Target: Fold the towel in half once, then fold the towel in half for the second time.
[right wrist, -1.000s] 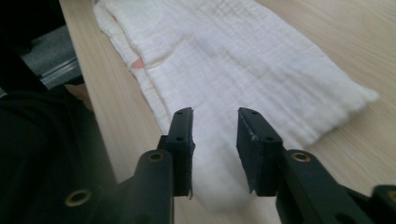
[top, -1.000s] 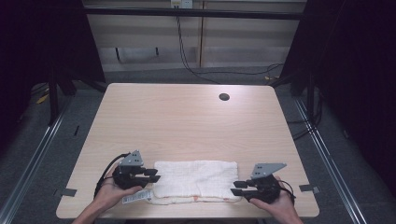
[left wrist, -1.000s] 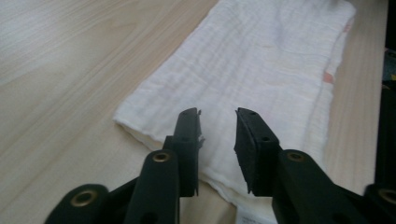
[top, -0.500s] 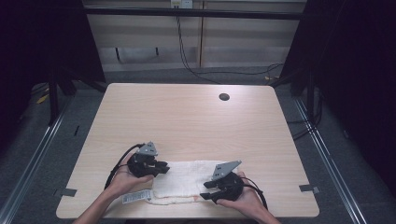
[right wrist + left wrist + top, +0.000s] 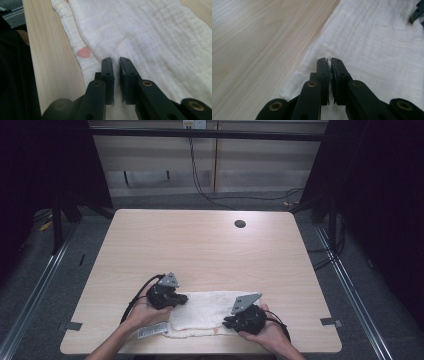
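Cloth [image 5: 207,312] lies part-folded near me; my left gripper [image 5: 328,60] pinches it, right gripper [image 5: 115,60] nearly closed, apparently empty.

Two hand-held grippers, both black: the left gripper [image 5: 183,298] and right gripper [image 5: 226,324] each carry a grey three-cornered plate on top, the left one's plate dotted with small dark holes. A black cable [image 5: 134,298] loops from the left gripper; another curves behind the right one. Seen from the left gripper's camera, its jaws are flat black bars with small screw holes near the tips, hinged on thick black arms, each arm pinned by a brass-coloured rivet [image 5: 312,84], with larger brass rivets lower down. The right gripper's jaws show the same bars, arms and brass rivets. The person's forearms are bare, no sleeves
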{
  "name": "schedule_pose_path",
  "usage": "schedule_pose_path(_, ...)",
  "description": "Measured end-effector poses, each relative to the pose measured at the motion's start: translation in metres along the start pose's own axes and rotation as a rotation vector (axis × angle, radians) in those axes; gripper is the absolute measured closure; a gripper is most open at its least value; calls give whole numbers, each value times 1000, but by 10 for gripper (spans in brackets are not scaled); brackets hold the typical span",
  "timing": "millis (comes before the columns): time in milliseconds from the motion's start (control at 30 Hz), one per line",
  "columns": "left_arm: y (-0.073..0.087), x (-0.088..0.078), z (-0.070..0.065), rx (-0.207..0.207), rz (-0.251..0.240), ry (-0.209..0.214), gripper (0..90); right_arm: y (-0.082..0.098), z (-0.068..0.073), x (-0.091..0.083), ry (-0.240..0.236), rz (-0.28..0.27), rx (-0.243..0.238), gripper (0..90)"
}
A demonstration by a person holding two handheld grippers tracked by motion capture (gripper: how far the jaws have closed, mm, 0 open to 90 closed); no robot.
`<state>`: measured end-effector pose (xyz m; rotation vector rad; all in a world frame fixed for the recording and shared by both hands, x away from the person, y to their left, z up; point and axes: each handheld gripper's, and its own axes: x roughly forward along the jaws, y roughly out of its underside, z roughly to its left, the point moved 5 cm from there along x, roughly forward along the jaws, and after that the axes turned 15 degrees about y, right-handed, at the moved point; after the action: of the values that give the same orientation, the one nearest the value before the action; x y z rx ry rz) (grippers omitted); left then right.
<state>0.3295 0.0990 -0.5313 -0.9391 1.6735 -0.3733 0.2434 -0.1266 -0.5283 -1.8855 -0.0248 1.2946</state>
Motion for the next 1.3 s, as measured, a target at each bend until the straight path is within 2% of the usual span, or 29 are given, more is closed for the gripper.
schedule_pose_path(67, -3, 5, -3, 12, 6, 5, 870, 5, -6, -3, 6, 0, 14, 852)
schedule_pose_path(133, -7, 10, -6, 5, 4, 19, 875, 12, -13, -7, 21, 1, 35, 859)
schedule_pose_path(200, -11, 16, -9, 14, 9, 36, 877, 18, -19, -11, 34, 5, 73, 861)
schedule_pose_path(333, -16, 23, -13, 20, 1, 53, 877, 30, -26, -19, 35, 11, 116, 873)
schedule_pose_path(600, -16, 25, -15, 18, -4, 93, 880, 37, -21, -27, 17, 20, 124, 872)
schedule_pose_path(667, -16, 24, -15, 17, 3, 94, 879, 36, -18, -28, 13, 25, 119, 864)
schedule_pose_path(733, -15, 23, -15, 19, 9, 88, 877, 35, -16, -28, 6, 16, 120, 811)
schedule_pose_path(767, -16, 22, -16, 11, -11, 102, 860, 34, -16, -29, 18, 15, 127, 776)
schedule_pose_path(800, -16, 20, -16, 11, -8, 117, 817, 33, -16, -30, 10, 1, 132, 761)
schedule_pose_path(833, -18, 17, -16, 1, -43, 135, 805, 32, -16, -31, 18, -10, 128, 744)
schedule_pose_path(867, -19, 13, -16, 3, -55, 118, 792, 30, -17, -34, 39, -23, 131, 744)
schedule_pose_path(967, -23, 2, -13, -11, -91, 79, 690, 24, -17, -41, 30, -75, 157, 707)
schedule_pose_path(1033, -26, -4, -9, -21, -113, 62, 645, 20, -15, -41, 31, -82, 161, 685)
schedule_pose_path(1067, -26, -7, -6, -25, -118, 60, 627, 18, -14, -40, 25, -86, 161, 667)
schedule_pose_path(1167, -26, -10, -3, -38, -139, 90, 599, 10, -10, -36, 16, -85, 149, 617)
schedule_pose_path(1300, -26, -15, 2, -53, -155, 71, 551, -5, 1, -31, -20, -86, 133, 562)
